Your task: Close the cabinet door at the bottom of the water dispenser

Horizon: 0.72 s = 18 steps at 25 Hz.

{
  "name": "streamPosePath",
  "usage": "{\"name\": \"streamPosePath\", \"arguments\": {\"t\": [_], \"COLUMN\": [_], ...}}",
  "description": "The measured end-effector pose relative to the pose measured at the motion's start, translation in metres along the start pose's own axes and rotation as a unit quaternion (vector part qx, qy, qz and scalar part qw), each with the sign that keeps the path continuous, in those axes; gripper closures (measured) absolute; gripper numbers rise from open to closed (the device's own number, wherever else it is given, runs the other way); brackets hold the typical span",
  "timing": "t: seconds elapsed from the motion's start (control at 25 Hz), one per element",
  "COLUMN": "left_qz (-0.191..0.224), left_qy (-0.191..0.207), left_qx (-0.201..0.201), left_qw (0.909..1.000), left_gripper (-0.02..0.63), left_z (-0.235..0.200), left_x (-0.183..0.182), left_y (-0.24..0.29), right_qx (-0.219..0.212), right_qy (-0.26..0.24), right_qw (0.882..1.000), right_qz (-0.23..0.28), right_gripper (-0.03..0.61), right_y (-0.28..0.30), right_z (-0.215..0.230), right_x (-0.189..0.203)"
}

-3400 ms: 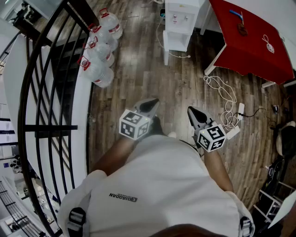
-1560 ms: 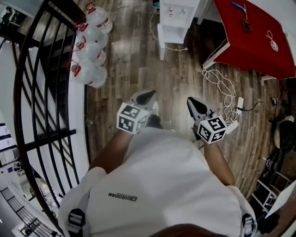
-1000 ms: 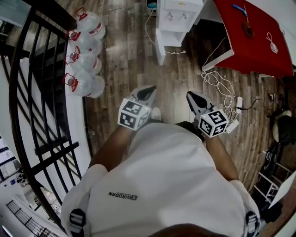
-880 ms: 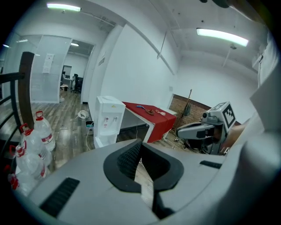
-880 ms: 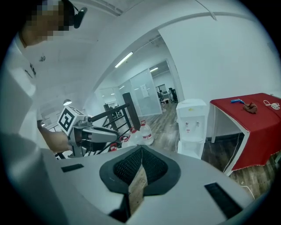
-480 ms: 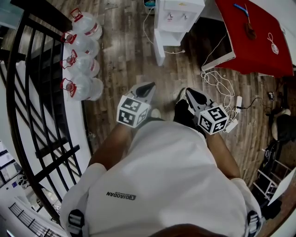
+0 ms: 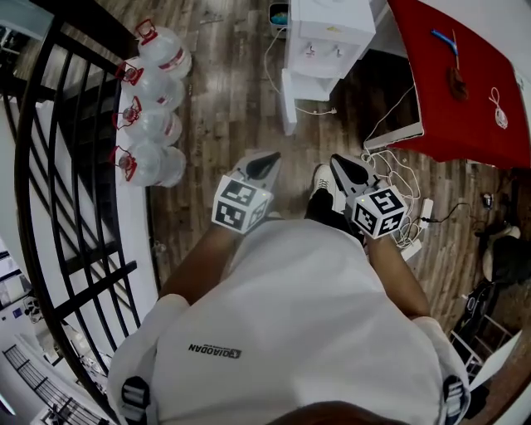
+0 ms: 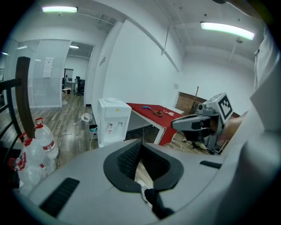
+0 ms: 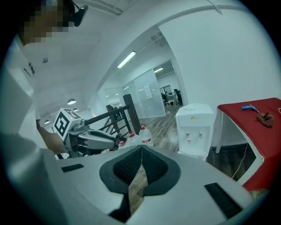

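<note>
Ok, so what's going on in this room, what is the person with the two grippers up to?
A person stands on the wood floor facing a white water dispenser, some way off from it. Each hand carries a hand-held gripper, left hand-held gripper and right hand-held gripper, both shut, empty and aimed toward the dispenser. A white panel, apparently the cabinet door, juts open at the dispenser's base; nothing touches it yet.

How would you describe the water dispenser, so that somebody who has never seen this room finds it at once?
Find the big red table. Just beside its end, on the wooden floor, stands the water dispenser. It is the only white box-shaped appliance, with two small taps in front, unlike the clear round water bottles near the black railing.
</note>
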<state>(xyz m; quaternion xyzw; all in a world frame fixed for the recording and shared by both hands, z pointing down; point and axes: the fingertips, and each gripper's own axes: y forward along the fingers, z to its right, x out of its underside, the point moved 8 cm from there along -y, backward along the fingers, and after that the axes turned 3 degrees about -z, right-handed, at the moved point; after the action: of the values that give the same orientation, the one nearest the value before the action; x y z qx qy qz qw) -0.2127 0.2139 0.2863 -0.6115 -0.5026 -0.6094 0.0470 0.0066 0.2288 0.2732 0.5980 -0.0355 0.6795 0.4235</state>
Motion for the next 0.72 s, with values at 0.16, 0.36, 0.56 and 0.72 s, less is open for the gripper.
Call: {"name": "streamPosePath", "arguments": {"t": [0.16, 0.36, 0.56, 0.72], "left_qz": [-0.004, 0.001, -0.002, -0.014], "left_qy": [-0.005, -0.024, -0.022, -0.021], "left_qx": [-0.016, -0.025, -0.04, -0.069], "left_qw": [0.9999, 0.9994, 0.999, 0.9973], "left_gripper": [0.618, 0.618, 0.618, 0.618], "left_z": [-0.004, -0.003, -0.001, -0.005], "left_x": [-0.024, -0.06, -0.088, -0.096], "left_y": [0.033, 0.075, 0.114, 0.135], "right_qx": [-0.014, -0.021, -0.033, -0.053], "right_qy": [-0.011, -0.006, 0.002, 0.0], "right_qw": [1.0, 1.0, 0.999, 0.999], "right_qz": [0.0, 0.005, 0.006, -0.004], "right_gripper": [0.558, 0.557, 0.558, 0.557], "right_y": [0.01, 0.017, 0.026, 0.036], "right_z": [0.041, 0.097, 0.145, 0.173], "right_x": [-0.017, -0.035, -0.048, -0.047]}}
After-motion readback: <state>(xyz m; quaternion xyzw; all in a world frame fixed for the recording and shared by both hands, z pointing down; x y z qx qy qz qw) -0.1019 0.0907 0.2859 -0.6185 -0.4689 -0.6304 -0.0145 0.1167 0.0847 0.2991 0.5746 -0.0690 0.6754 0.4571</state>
